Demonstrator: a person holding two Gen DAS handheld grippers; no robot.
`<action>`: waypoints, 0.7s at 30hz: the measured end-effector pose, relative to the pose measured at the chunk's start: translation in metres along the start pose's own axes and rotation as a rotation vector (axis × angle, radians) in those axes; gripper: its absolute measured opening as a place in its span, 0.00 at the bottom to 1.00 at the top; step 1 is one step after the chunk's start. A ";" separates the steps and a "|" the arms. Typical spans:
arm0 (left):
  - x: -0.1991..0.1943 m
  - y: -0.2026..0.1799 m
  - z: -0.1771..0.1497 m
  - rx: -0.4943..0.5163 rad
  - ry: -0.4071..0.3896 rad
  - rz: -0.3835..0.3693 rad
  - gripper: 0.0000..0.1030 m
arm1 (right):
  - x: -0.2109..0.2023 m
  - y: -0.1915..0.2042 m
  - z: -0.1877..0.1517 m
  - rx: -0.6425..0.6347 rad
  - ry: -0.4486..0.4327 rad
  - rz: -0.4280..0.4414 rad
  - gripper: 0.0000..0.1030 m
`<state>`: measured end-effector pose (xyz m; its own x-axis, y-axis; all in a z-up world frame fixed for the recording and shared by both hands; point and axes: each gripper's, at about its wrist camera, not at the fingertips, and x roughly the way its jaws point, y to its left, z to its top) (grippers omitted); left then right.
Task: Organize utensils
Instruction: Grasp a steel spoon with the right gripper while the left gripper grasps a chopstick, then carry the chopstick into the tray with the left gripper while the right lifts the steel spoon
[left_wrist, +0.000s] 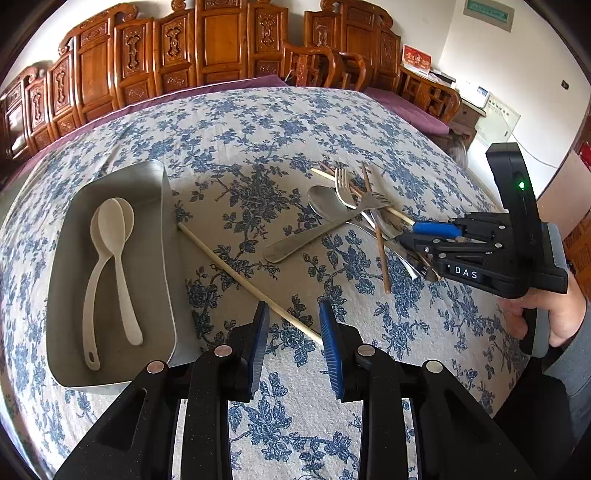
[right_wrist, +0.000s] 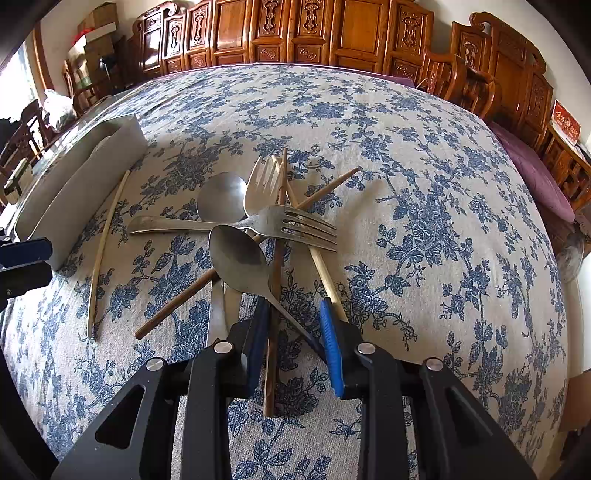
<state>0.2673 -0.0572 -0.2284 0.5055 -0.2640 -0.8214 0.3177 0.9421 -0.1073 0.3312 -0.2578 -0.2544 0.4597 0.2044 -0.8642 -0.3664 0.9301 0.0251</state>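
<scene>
A grey metal tray (left_wrist: 110, 266) lies at the left and holds two cream plastic spoons (left_wrist: 114, 236). A light chopstick (left_wrist: 243, 280) lies on the cloth beside it, one end touching the tray wall. My left gripper (left_wrist: 293, 314) is open and empty above that chopstick's near end. A pile of utensils lies at the right: metal fork (right_wrist: 291, 225), metal spoons (right_wrist: 240, 258), cream fork (right_wrist: 260, 184), dark chopsticks (right_wrist: 275, 295). My right gripper (right_wrist: 293, 314) is open, its fingers either side of a dark chopstick and a spoon handle at the pile's near edge.
The table carries a blue floral cloth (left_wrist: 258, 129). Carved wooden chairs and panels (left_wrist: 221, 40) stand along the far side. The tray wall (right_wrist: 85, 184) shows at the left of the right wrist view, with the left gripper's fingertip (right_wrist: 26, 251) beside it.
</scene>
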 end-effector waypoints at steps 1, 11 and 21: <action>0.001 -0.001 0.000 0.002 0.001 0.000 0.25 | -0.001 -0.001 0.000 0.007 0.003 0.015 0.16; 0.004 -0.003 -0.002 0.014 0.013 0.005 0.25 | -0.010 -0.008 -0.003 0.047 -0.019 0.053 0.04; 0.021 -0.007 0.001 -0.024 0.028 0.043 0.25 | -0.021 -0.005 -0.002 0.057 -0.060 0.051 0.04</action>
<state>0.2770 -0.0691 -0.2441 0.4957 -0.2177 -0.8408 0.2764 0.9573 -0.0849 0.3217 -0.2669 -0.2368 0.4900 0.2685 -0.8294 -0.3450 0.9334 0.0983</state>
